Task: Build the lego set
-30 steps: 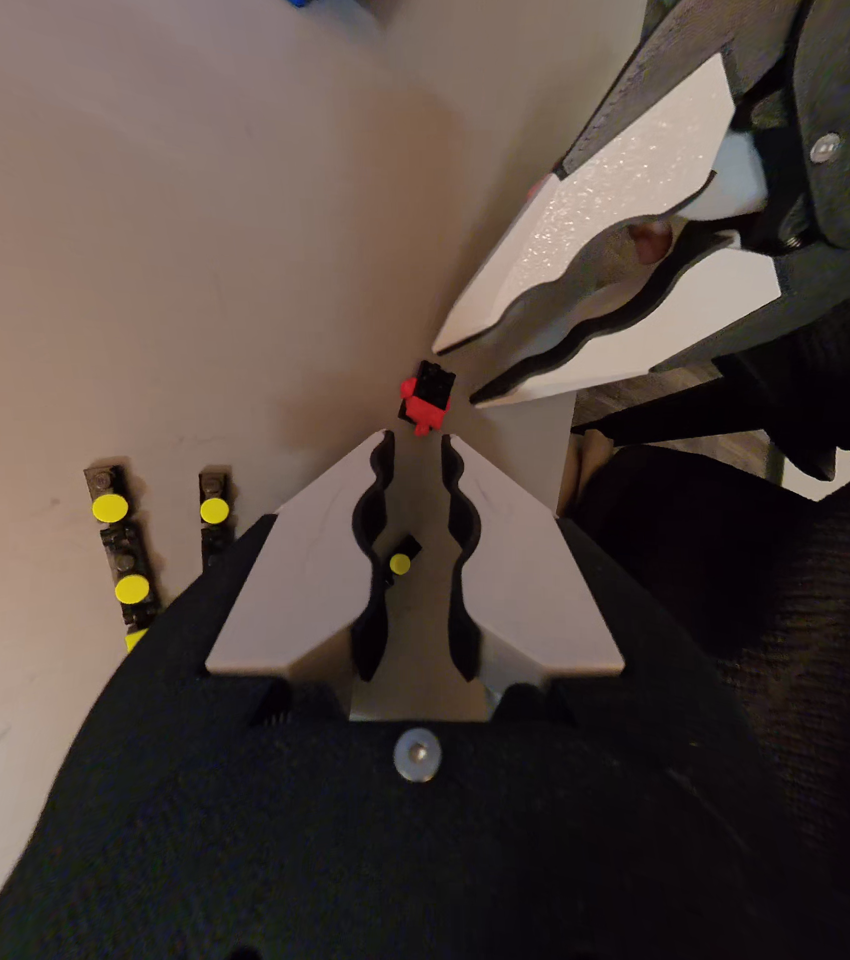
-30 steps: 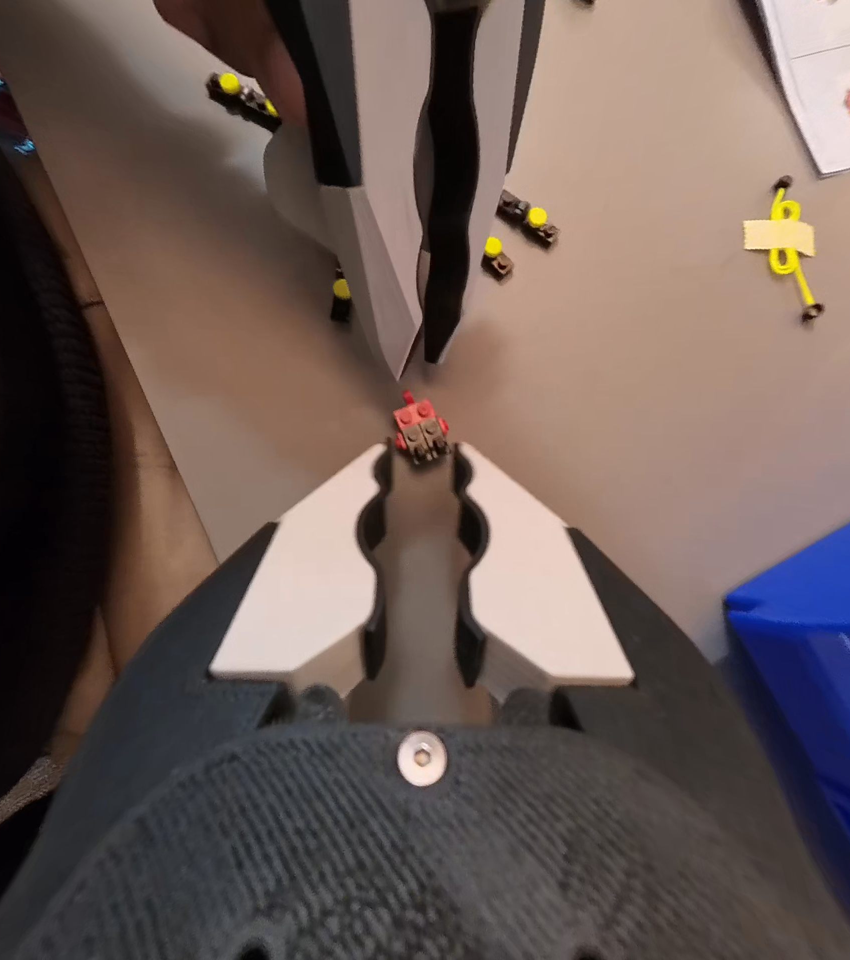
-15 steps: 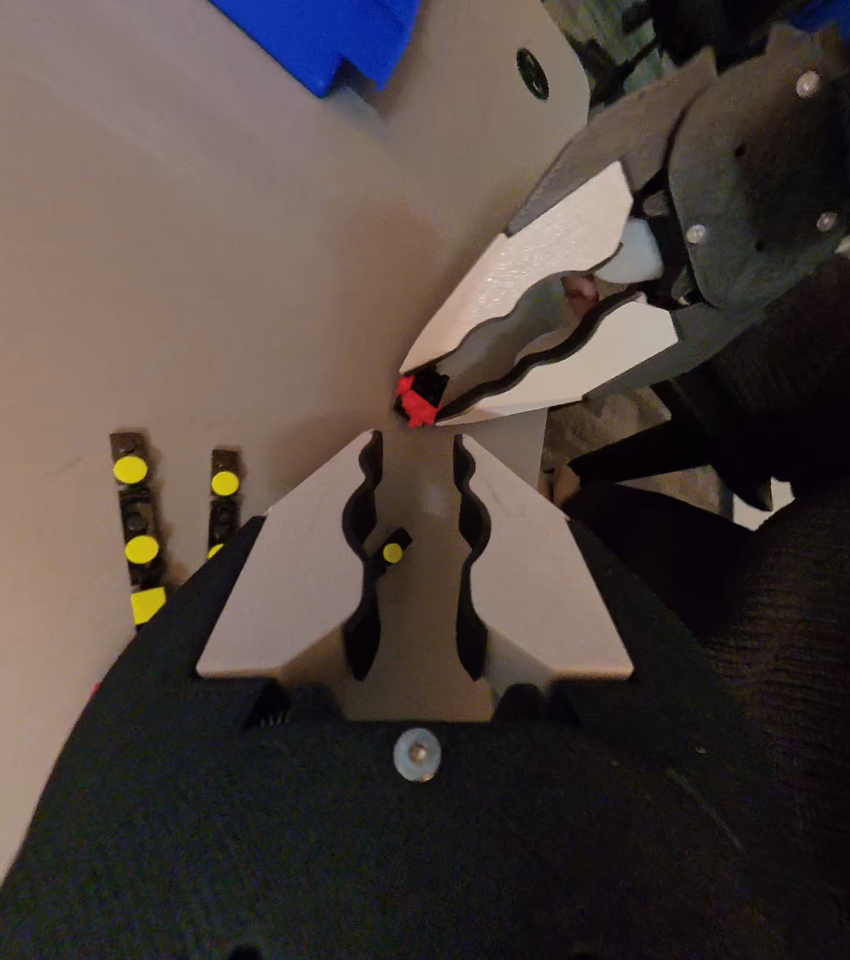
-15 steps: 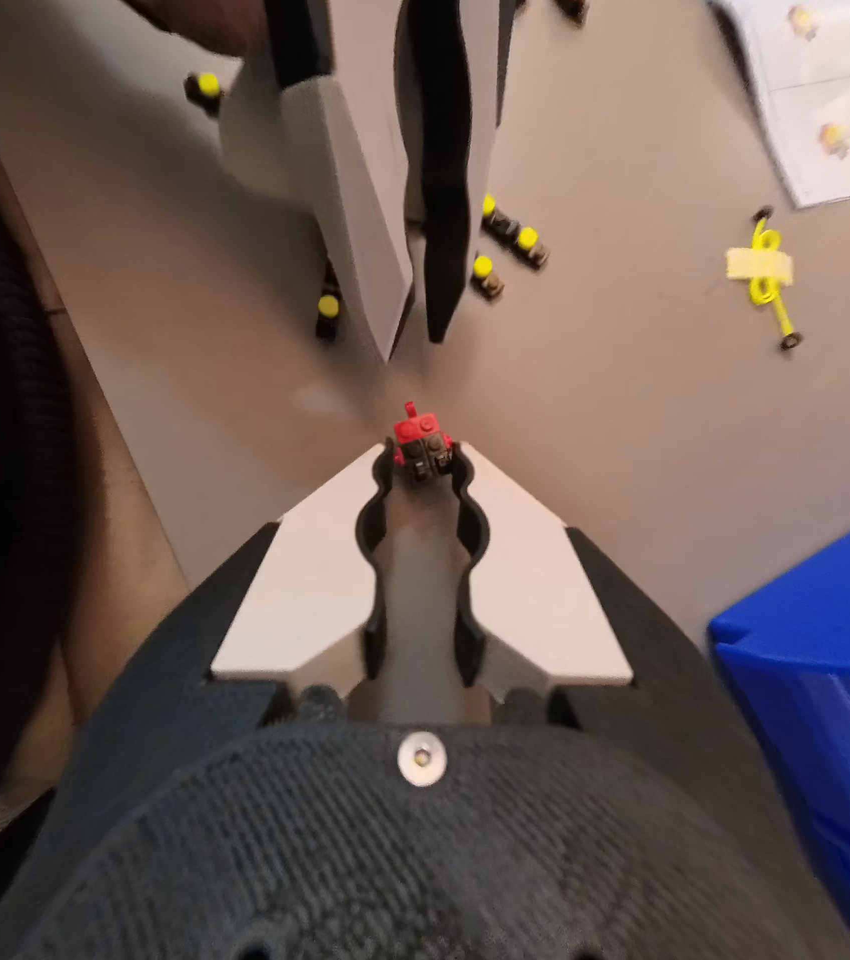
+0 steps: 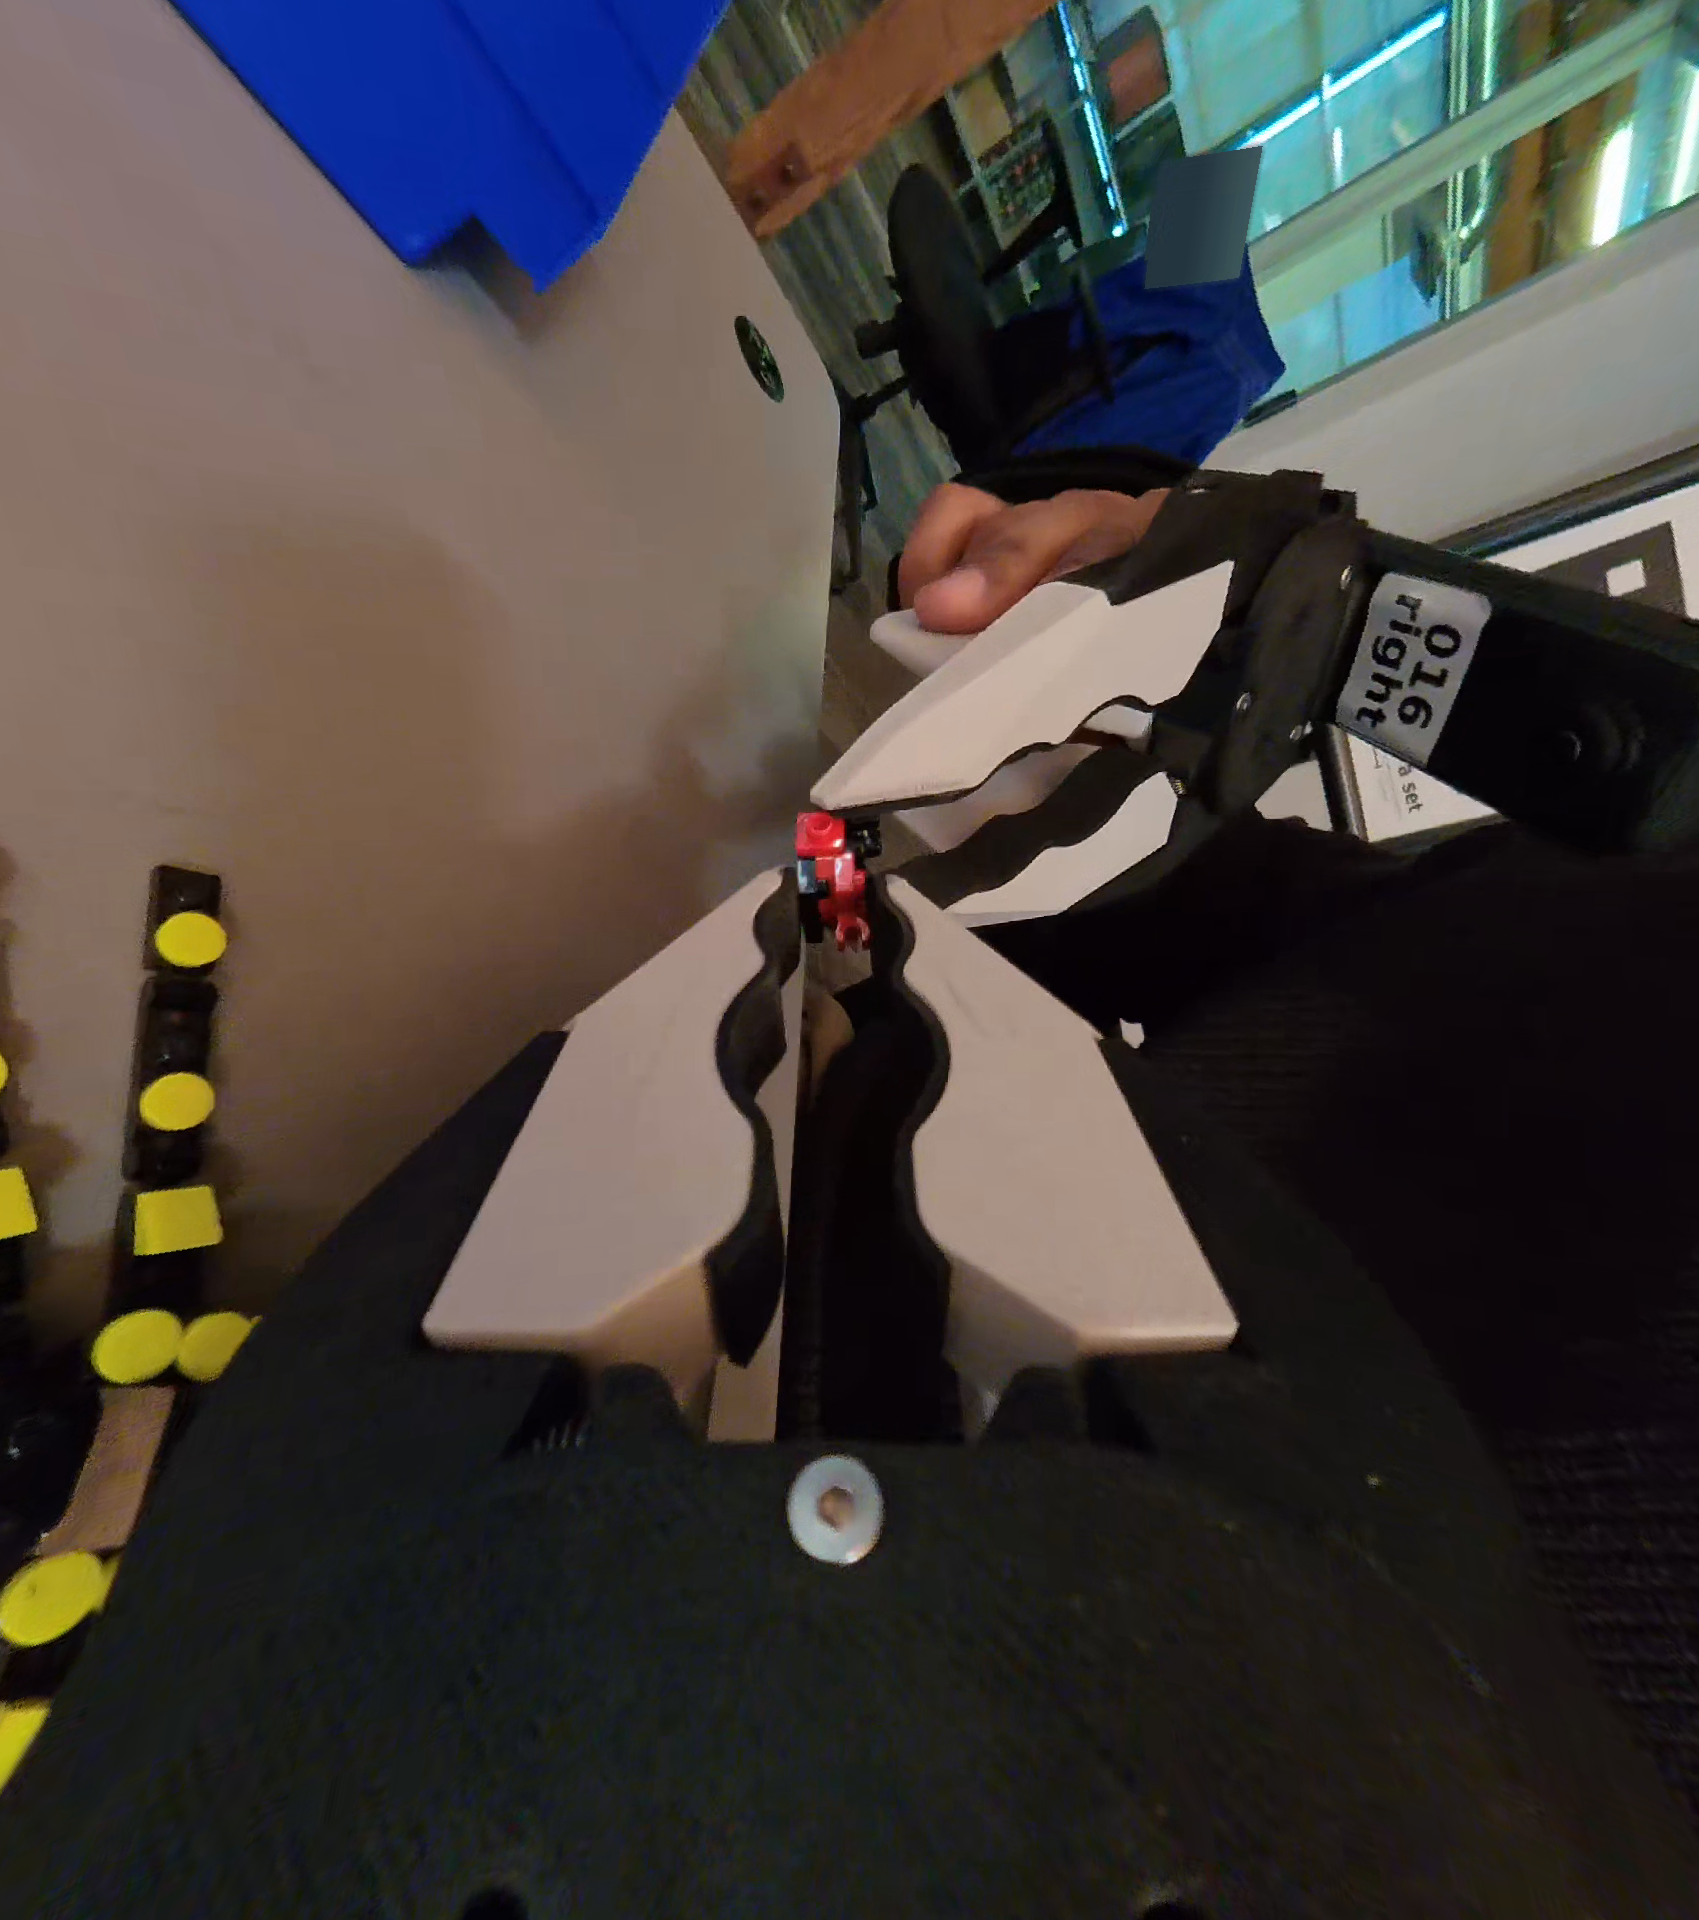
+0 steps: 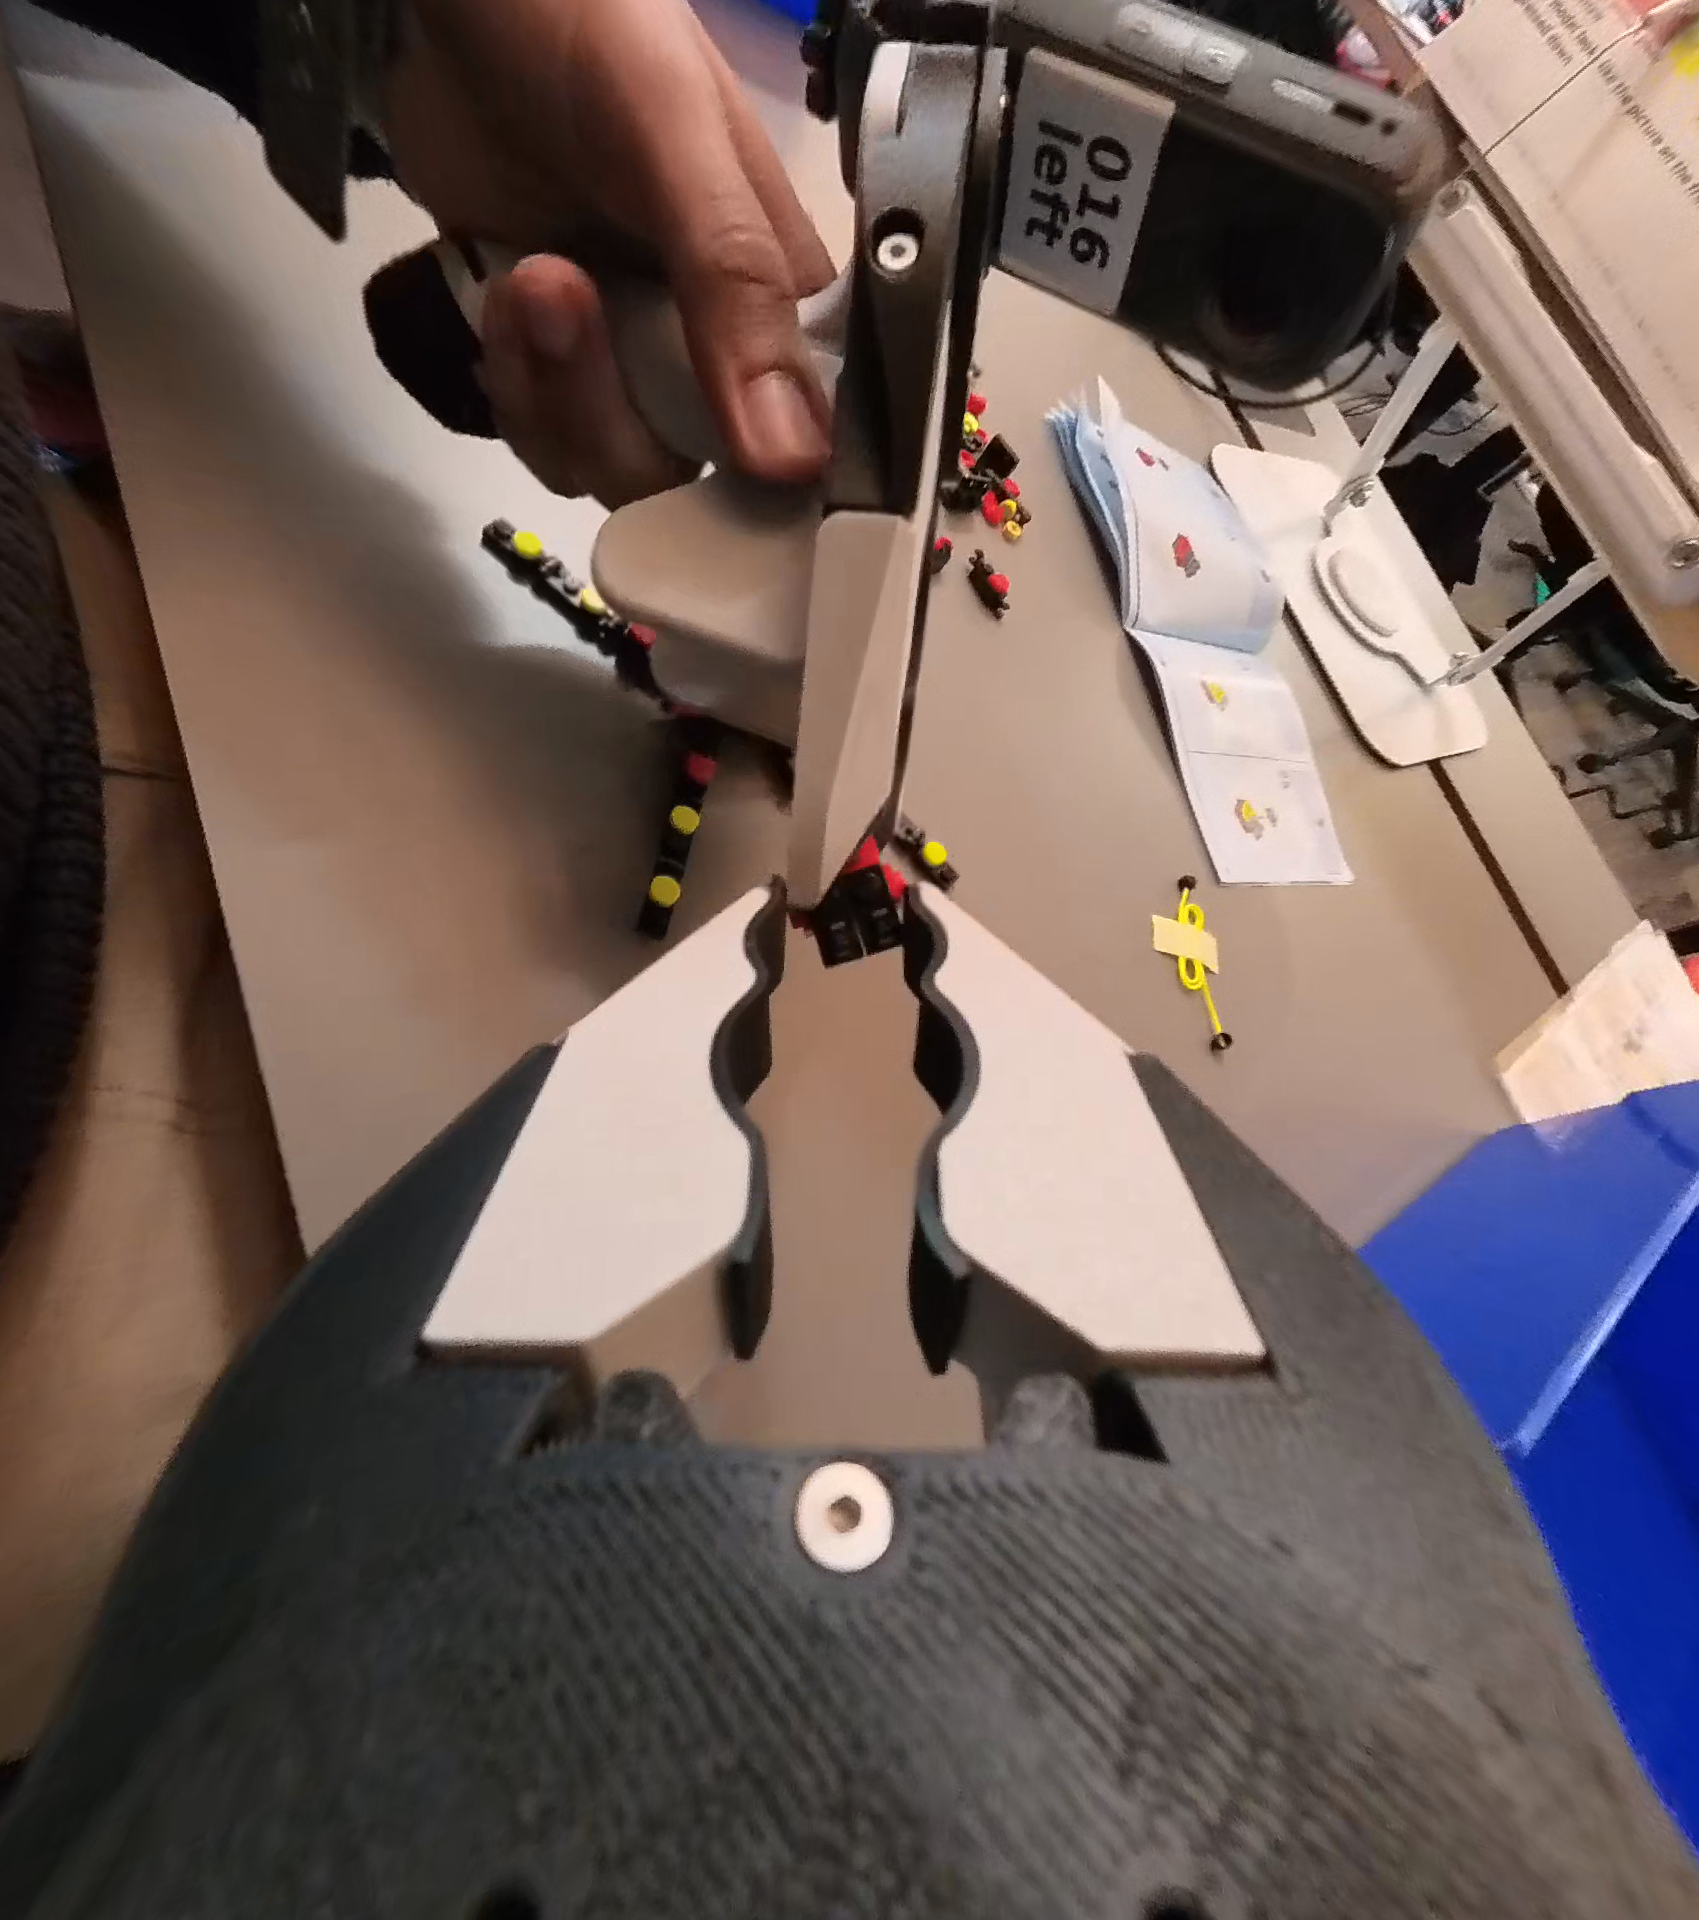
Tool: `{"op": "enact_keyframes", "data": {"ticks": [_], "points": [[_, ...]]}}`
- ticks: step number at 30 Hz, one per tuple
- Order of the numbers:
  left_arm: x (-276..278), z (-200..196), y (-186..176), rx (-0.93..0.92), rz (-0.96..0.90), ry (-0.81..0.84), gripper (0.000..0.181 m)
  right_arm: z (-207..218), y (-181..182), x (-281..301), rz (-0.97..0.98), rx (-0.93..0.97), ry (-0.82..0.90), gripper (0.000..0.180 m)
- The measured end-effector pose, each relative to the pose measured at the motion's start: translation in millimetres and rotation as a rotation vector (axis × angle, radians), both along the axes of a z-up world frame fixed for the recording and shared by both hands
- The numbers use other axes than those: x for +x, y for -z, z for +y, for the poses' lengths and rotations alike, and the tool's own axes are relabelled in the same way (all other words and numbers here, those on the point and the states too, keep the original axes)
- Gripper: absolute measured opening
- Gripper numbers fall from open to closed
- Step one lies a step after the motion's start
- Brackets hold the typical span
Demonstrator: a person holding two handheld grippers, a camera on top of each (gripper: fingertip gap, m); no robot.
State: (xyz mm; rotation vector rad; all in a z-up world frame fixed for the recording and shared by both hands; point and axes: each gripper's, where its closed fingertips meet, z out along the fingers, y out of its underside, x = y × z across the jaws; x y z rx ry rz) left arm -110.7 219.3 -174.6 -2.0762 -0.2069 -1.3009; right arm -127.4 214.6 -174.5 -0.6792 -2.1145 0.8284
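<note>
Grey worktop (image 6: 1084,748) carries the kit, and above it a small red-and-black lego assembly (image 5: 832,871) is held in the air between both tools. The right gripper (image 6: 847,914) has its fingers clenched on the black bricks at its tips. The left gripper (image 5: 837,902) has its fingers nearly together around the red part, apparently pinching it too.

The step in hand looks like a handover or a press-fit of this small sub-build. The next move calls for one tool to grip firmly while the other presses or lets go, keeping the piece square so it does not pop out and fall.

Below lie black strips with yellow studs (image 5: 175,1101), a heap of loose red and yellow pieces (image 6: 985,488), an open instruction booklet (image 6: 1209,644), a yellow cord with tape (image 6: 1188,940) and a blue bin (image 6: 1634,1330). None of these stands between the tools.
</note>
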Motion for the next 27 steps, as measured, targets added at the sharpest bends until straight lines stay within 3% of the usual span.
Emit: {"op": "enact_keyframes", "data": {"ticks": [1,3,6,9,11,16,27], "points": [[-2.4,0.4,-1.2,0.014,0.003,-0.008,0.01,1.0,-0.6,-1.7,0.004,-0.017,0.007,0.022],[-8.5,2.0,-11.3,0.082,-0.007,-0.035,0.01,5.7,-2.1,-6.1,-0.008,-0.098,0.046,0.048],[-17.0,0.6,-28.9,0.221,0.018,-0.063,0.01,7.4,-12.4,-6.7,-0.105,-0.411,0.076,0.069],[-23.7,-3.8,-36.9,0.359,0.141,-0.078,0.01,11.0,-44.2,-4.0,-0.118,-0.748,0.032,0.057],[-26.6,-5.3,-39.9,0.429,0.227,-0.088,0.01,14.6,-58.2,-3.0,-0.09,-0.846,0.014,0.045],[-20.3,-6.3,-45.4,0.542,0.375,-0.078,0.01,1.2,-47.0,-5.2,-0.094,-0.692,0.023,0.037],[-7.1,-6.3,-38.3,0.578,0.539,-0.024,0.01,-6.3,-48.1,-3.5,-0.096,-0.653,0.007,0.014]]}}
